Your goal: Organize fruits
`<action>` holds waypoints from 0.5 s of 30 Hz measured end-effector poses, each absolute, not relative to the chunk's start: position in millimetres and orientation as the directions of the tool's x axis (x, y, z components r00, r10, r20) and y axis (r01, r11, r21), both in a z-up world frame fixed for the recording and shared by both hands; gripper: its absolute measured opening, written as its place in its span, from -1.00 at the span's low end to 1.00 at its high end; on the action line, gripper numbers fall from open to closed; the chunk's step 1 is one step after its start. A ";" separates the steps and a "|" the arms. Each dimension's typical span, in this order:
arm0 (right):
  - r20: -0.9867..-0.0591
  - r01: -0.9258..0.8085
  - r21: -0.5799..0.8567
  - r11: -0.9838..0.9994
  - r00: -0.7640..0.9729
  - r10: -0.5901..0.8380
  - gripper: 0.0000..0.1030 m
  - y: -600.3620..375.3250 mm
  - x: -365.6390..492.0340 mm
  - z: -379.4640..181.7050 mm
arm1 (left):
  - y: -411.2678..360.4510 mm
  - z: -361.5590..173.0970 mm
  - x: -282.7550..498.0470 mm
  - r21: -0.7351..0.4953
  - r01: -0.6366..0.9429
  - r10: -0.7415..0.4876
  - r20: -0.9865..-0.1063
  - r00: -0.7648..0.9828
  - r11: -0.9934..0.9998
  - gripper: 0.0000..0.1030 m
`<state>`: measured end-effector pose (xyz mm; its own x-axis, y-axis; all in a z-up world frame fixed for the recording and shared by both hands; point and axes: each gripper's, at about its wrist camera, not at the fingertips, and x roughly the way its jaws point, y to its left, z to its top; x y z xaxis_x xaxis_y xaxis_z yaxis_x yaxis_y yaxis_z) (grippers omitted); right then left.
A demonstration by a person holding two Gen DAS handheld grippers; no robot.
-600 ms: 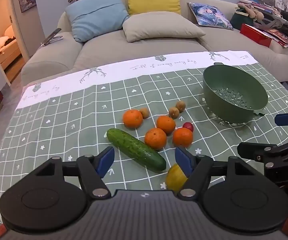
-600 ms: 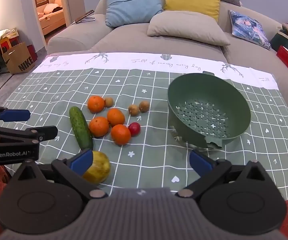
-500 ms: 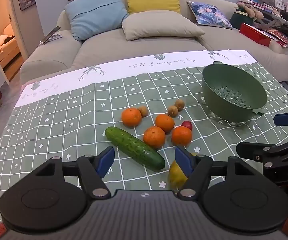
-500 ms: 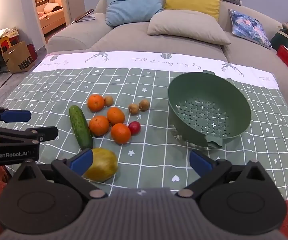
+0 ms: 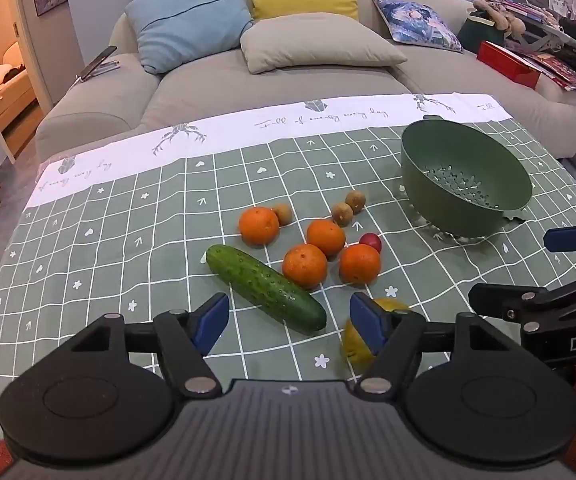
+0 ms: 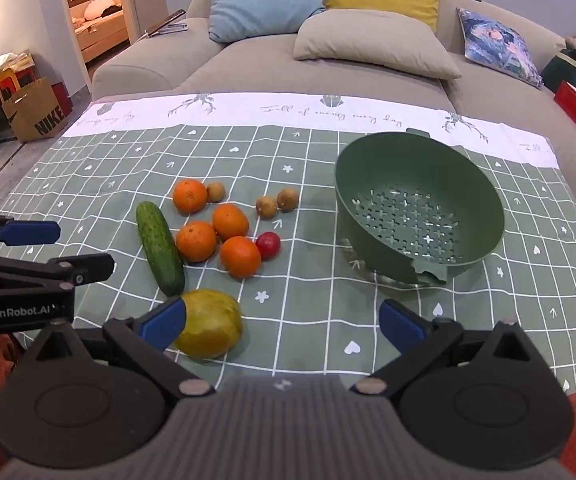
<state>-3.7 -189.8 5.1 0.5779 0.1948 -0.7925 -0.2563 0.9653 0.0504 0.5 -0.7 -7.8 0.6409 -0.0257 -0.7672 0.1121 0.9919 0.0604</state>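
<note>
Both hand-held grippers empty, jaws apart: left hand-held gripper [image 5: 290, 322], right hand-held gripper [image 6: 283, 322]. Over the last half second I've pulled the right one back a touch, so the mango [image 6: 211, 323] now shows almost whole beside its left fingertip. Mango sits nearest me on the counter [image 6: 328, 300], just past the cucumber [image 6: 159, 248] tip. Oranges [image 6: 240, 257] cluster behind. Colander [image 6: 420, 208] well apart, empty. Nothing sorted yet; mango looks the first pick.
</note>
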 end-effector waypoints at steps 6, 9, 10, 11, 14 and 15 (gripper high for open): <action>-0.793 -0.256 0.052 0.965 0.576 0.196 0.91 -190.5 -3.0 4.0 | -1.5 -9.2 0.6 0.062 0.113 -0.024 -0.770 0.638 0.992 0.58; -0.795 -0.255 0.053 0.965 0.574 0.196 0.91 -190.7 -2.8 3.9 | -1.6 -9.6 0.3 0.063 0.112 -0.023 -0.769 0.639 0.992 0.58; -0.795 -0.255 0.054 0.965 0.574 0.196 0.91 -190.8 -2.8 3.8 | -1.4 -9.4 0.5 0.063 0.113 -0.024 -0.769 0.639 0.992 0.58; -0.796 -0.256 0.052 0.965 0.574 0.195 0.91 -189.1 -4.9 5.9 | -1.4 -9.6 0.5 0.063 0.113 -0.024 -0.769 0.638 0.992 0.58; -0.796 -0.256 0.053 0.965 0.572 0.195 0.91 -189.5 -5.2 5.7 | -1.3 -9.9 0.7 0.061 0.112 -0.024 -0.771 0.637 0.992 0.58; -0.797 -0.255 0.053 0.965 0.572 0.195 0.91 -189.6 -5.2 5.6 | -1.4 -9.8 0.6 0.061 0.113 -0.025 -0.771 0.636 0.992 0.58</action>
<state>-5.2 -189.6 5.6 0.5721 0.1951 -0.7967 -0.2553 0.9654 0.0531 0.6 -1.4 -9.8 0.6364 -0.0249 -0.7709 0.1126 0.9918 0.0609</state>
